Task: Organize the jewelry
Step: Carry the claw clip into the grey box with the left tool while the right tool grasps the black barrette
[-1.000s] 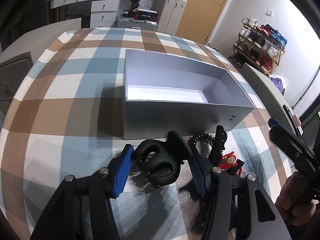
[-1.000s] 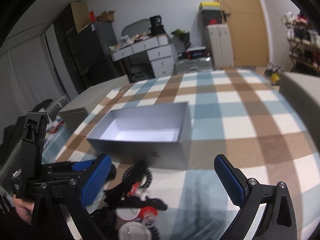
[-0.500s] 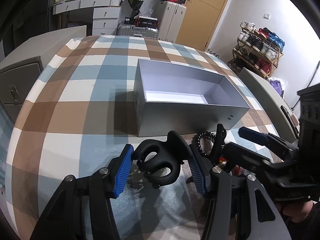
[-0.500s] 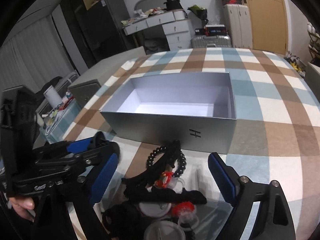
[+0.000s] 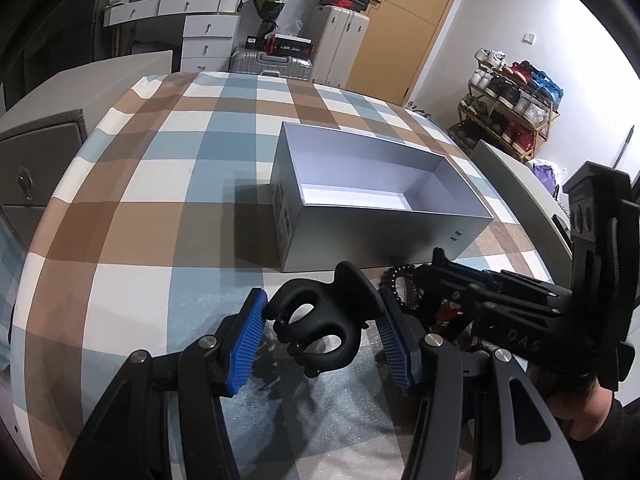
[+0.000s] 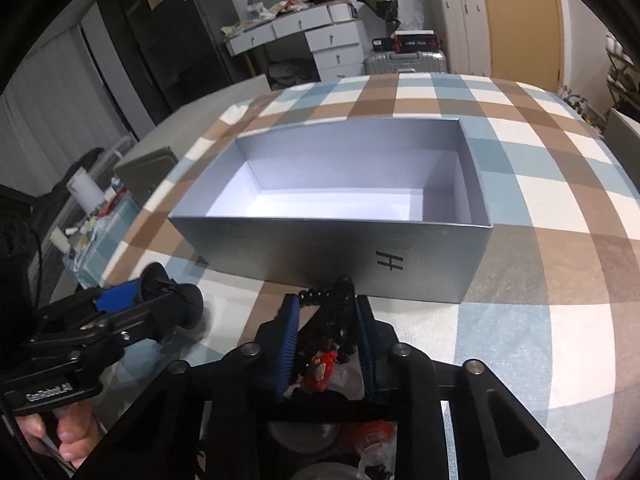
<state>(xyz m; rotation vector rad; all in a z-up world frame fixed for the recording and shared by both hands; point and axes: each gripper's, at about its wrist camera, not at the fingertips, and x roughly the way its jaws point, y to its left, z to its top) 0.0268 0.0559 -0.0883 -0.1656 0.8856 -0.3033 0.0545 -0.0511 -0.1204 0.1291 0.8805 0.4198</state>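
The grey box [image 6: 332, 240] sits open on the checked tablecloth [image 5: 160, 184], its floor bare, so nothing has been stowed yet. Just in front of its near wall lies the jewelry pile [image 6: 320, 364]: a black bead bracelet [image 5: 394, 280], red charms and some clear round pieces.

The left gripper [image 5: 320, 328] holds a black hair claw clip [image 5: 320, 320] between its blue pads, both pads touching the clip. The right gripper [image 6: 326, 340] has its jaws drawn close around a black piece rising from the pile, with the bracelet at its tips.

To do the step well, each item should probably be lifted straight up until it clears the box wall, then carried over the rim and released low over the floor. The right grip looks likely to drag the bracelet or charms along, so a slow lift would show what comes with it.

Hard to tell: exactly what the right jaws pinch, since strap, beads and charms overlap. The near half of the pile is hidden under the gripper body, and its 2 or so clear pieces cannot be identified.
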